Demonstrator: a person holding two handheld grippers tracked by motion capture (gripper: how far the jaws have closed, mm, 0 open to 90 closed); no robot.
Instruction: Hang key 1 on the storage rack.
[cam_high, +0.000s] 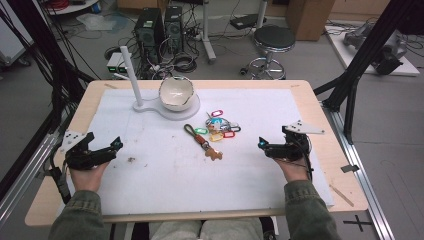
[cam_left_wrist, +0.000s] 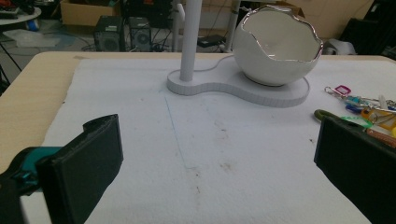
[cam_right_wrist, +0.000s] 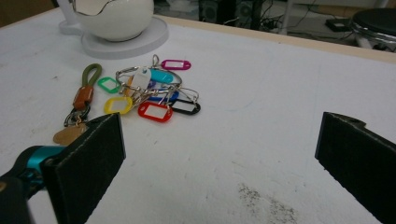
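The left gripper (cam_high: 111, 148) rested low on the white mat (cam_high: 165, 175) covering the bench (cam_high: 45, 200), its jaws standing wide apart with nothing between them. Ahead of those jaws, in the left gripper view, lay only bare, faintly stained mat, and beyond that the white stand (cam_left_wrist: 243, 88) with its upright post (cam_left_wrist: 190, 37), bearing the cracked-egg-shaped bowl (cam_left_wrist: 275, 46) with a silvery rim. Off past the right-hand jaw of that gripper, partly hidden behind it, lay the near end of the key tags (cam_left_wrist: 362, 105). In the high view the things sat between the two grippers, nearer the right one: a keychain (cam_high: 202, 140) with an olive loop, a brown strap and a tan charm at its near end, and just beside it, touching or almost so, the bunch of coloured key tags (cam_high: 220, 127) on a wire ring. The right gripper (cam_high: 261, 146) lay on the mat too, its jaws likewise spread open and empty. In the right gripper view the keychain (cam_right_wrist: 81, 107) lay just beyond the left-hand jaw, its charm partly covered by that jaw, and the key tags (cam_right_wrist: 149, 93) lay ahead and a little inward, with open mat between them and the jaws. A dark smudge (cam_right_wrist: 266, 203) marked the mat between the jaws, close in.
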